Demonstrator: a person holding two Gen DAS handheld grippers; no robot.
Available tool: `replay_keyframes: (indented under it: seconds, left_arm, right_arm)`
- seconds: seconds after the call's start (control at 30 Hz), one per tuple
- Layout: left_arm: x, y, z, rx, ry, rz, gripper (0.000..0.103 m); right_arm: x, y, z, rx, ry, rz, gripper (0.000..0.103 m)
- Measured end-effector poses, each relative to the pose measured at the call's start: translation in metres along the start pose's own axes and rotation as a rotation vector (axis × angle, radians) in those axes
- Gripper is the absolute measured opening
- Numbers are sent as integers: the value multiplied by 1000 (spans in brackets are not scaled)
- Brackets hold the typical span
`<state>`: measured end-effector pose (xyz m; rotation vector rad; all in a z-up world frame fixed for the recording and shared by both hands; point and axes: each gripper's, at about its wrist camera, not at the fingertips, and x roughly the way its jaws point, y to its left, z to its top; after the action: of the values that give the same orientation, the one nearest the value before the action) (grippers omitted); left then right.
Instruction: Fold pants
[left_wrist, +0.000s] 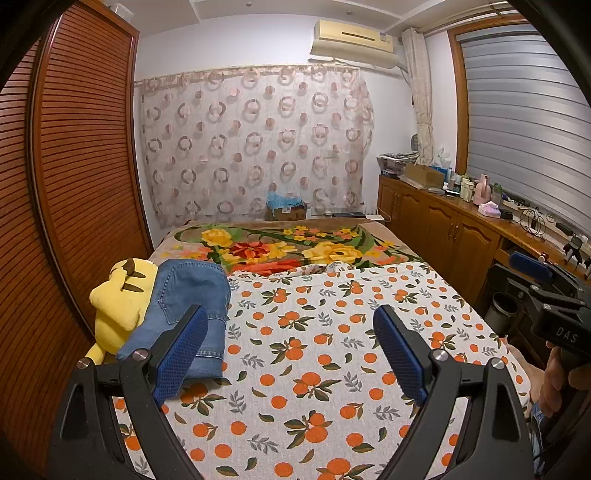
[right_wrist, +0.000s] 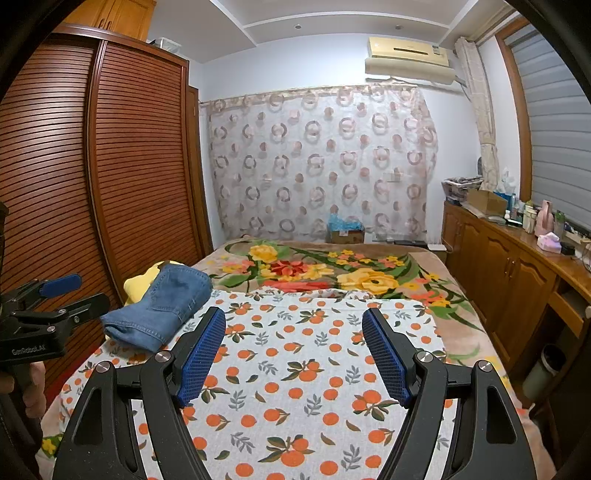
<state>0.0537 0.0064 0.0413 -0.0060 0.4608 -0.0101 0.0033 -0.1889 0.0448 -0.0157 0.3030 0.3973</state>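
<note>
One pair of jeans (left_wrist: 184, 314) lay folded at the bed's left edge; both my grippers hung empty.

I counted two grippers: the left gripper (left_wrist: 291, 354) and right gripper (right_wrist: 293, 356) each spread wide over the sheet (left_wrist: 325, 369), gripping nothing, their blue pads (right_wrist: 201, 360) finely ribbed. The denim bundle sat thick and rounded, leaning on one yellow plush (left_wrist: 118, 299). The orange-print sheet looked flat and smooth; one floral blanket (right_wrist: 332, 273) lay beyond.
</note>
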Motion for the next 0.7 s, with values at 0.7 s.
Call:
replay_keyframes:
  seconds: [0.7]
  left_arm:
    - [-2,-3,0,1,-2,0,92]
  right_arm:
    - [-1,0,-1,2,-1,-2,78]
